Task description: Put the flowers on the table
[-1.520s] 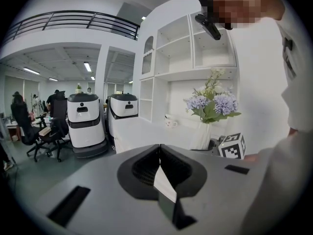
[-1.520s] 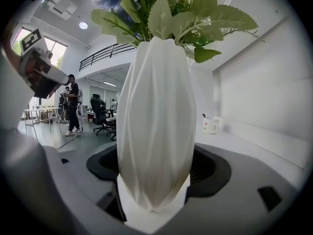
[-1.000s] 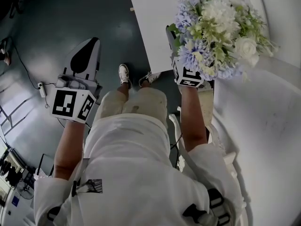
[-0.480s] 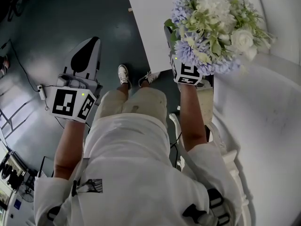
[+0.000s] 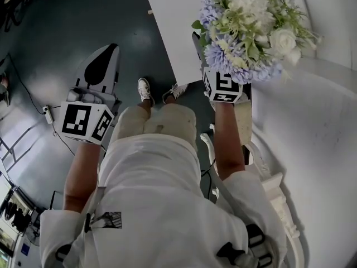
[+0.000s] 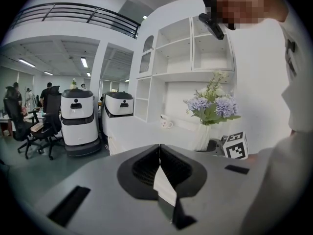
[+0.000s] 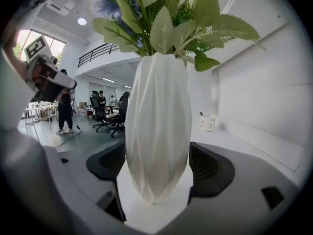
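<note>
**Vase in the right gripper's hold, off the table**

Plainly, the flowers (image 5: 251,27) are not resting on the table (image 5: 167,21). They stand in a white ribbed vase (image 7: 159,126), which the right gripper (image 7: 157,180) carries in the air, its jaws pressed against the vase's narrow lower body from both sides. We judge that low grip to be deliberate. It keeps the vase upright with the heavy bouquet above the hold, and it leaves the foot free to be set down.

The left gripper (image 6: 161,177) has its jaws together with nothing between them. It is held out to the person's left over the dark floor (image 5: 67,15), and we take it to be staying out of the way.

Several things escape us:
- From the head view, the blooms cover the vase entirely, along with the right gripper's jaws.
- In the right gripper view, the flower heads are cut off at the top, leaving mostly leaves.
- The bouquet seems to hang near the table's edge, beside a white ledge (image 5: 312,127), but we cannot tell whether the vase's foot is over the tabletop or just beside it.

A mug (image 7: 208,123) sits on a white surface further off.
</note>
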